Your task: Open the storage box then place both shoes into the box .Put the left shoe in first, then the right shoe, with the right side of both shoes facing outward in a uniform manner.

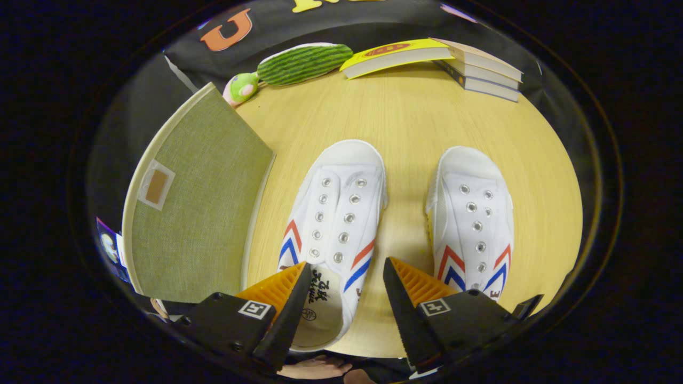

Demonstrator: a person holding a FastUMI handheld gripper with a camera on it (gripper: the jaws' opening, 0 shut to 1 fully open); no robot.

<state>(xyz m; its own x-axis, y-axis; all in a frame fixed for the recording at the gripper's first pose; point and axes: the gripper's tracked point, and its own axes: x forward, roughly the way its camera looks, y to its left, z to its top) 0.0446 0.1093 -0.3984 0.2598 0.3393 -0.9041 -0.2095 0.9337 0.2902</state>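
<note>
Claw [346, 277] wide, empty | left shoe [333, 224] between fingers (heel end) | right shoe [472, 221] beside | storage box [197, 197] shut

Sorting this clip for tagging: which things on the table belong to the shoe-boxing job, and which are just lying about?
Belong to the job:
- storage box, green fabric, lid shut
- left shoe, partly between the fingers
- right shoe, beside it
- gripper, open, hovering over the left shoe's heel

Just lying about:
- green plush toy
- yellow book
- stack of books
</note>
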